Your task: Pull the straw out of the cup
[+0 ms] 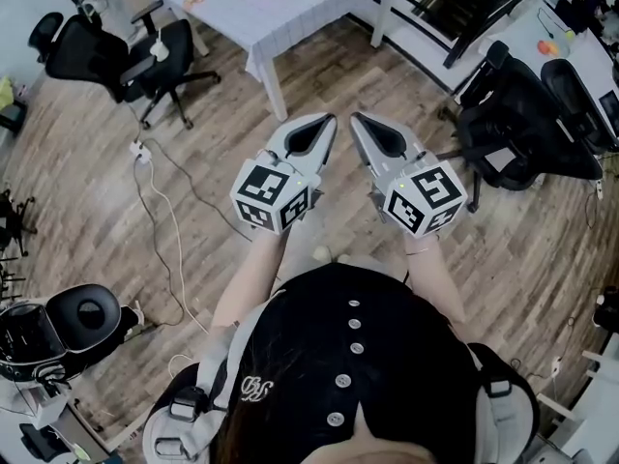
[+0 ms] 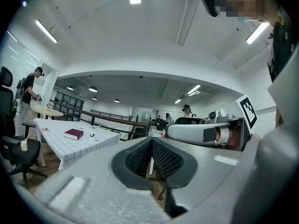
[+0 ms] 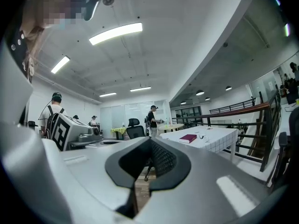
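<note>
Grey left claw [image 1: 332, 118] closed, empty; right claw [image 1: 355, 117] closed, empty; both level over wooden floor [image 1: 218, 138].

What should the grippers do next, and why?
Probably move toward the white table: both left gripper and right gripper hang shut and empty over the floor, far from it. The small thing beside the red book may be the cup.
</note>
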